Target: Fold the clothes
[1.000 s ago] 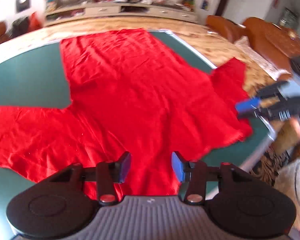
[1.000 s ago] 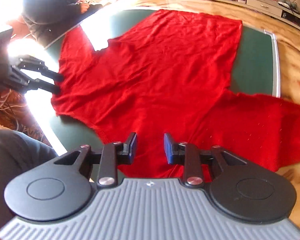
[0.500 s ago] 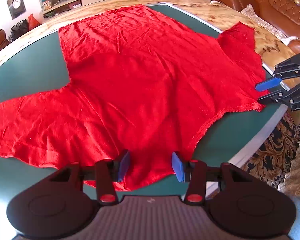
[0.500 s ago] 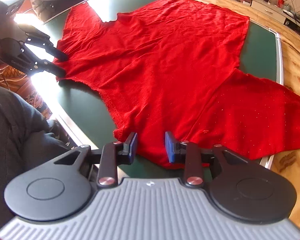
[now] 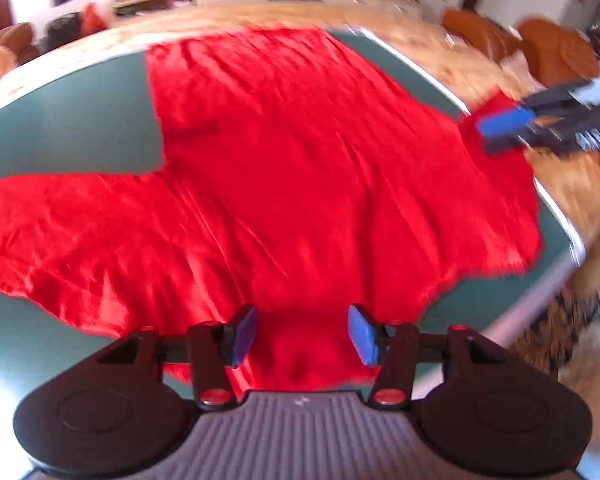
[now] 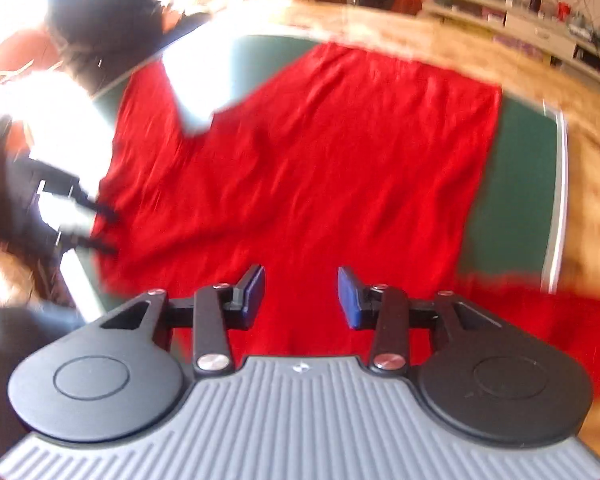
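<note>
Garment (image 5: 284, 184), red, spread flat on green table (image 5: 60, 120), unfolded: left gripper (image 5: 302, 334) open above neckline at 6 o'clock, pulled back since half-second ago; right gripper (image 6: 301, 298) likewise open, empty, apparently lifted over hem; only left view shows its blue pad (image 5: 504, 120) at 2 o'clock.

- Both views are blurry now; half a second ago they were sharp.
- The left gripper (image 5: 302, 334) sits farther in over the red shirt (image 5: 300, 184), whose near edge is now hidden under it.
- The right gripper (image 6: 301, 298) is also over red cloth now, not at the edge.
- In the left view, the right gripper (image 5: 504, 134) sits higher, by the far sleeve.
</note>
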Motion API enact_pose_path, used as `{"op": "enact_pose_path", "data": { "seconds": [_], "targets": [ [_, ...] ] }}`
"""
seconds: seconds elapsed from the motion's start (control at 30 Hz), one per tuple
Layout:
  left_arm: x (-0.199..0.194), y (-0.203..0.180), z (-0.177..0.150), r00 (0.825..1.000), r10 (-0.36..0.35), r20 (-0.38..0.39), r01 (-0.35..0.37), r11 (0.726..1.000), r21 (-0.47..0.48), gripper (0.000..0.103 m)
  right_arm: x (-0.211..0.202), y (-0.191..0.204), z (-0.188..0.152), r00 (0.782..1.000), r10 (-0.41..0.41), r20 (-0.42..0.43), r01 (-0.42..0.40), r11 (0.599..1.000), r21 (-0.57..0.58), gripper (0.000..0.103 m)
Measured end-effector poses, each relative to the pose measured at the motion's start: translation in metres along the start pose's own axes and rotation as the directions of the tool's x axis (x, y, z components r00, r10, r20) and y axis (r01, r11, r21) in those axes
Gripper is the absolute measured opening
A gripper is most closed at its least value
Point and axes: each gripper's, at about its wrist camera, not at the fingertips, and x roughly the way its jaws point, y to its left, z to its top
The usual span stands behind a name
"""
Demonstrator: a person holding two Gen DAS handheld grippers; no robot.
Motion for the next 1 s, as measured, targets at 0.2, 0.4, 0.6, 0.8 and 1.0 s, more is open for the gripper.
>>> {"op": "enact_pose_path", "data": {
  "seconds": [0.2, 0.4, 0.6, 0.8, 1.0],
  "targets": [
    [0.017, 0.005, 0.006, 1.000, 0.016, -0.013, -0.016, 1.000, -0.012, 0.074, 0.113, 0.008, 0.145, 0.997, -0.064, 0.042, 0.064, 0.998, 0.019, 0.047],
    [0.019, 0.000, -0.002, 1.000, -0.016, -0.020, 0.016, 1.000, 0.010, 0.088, 0.237, 0.014, 0.246, 0.997, -0.080, -0.007, 0.080, 0.994, 0.071, 0.047],
    [0.019, -0.011, -0.011, 1.000, -0.004, -0.015, 0.005, 0.999, 0.037, 0.093, 0.295, 0.005, 0.274, 0.984, -0.172, -0.048, 0.174, 0.984, 0.048, 0.047],
    [0.018, -0.018, -0.016, 1.000, -0.005, -0.007, 0.005, 0.998, 0.064, 0.094, 0.305, -0.016, 0.285, 0.977, -0.213, -0.018, 0.214, 0.973, 0.087, 0.047],
    [0.016, -0.024, -0.020, 1.000, 0.009, -0.019, -0.008, 0.997, 0.078, 0.096, 0.309, -0.025, 0.293, 0.973, -0.229, -0.001, 0.228, 0.966, 0.119, 0.052]
  ]
}}
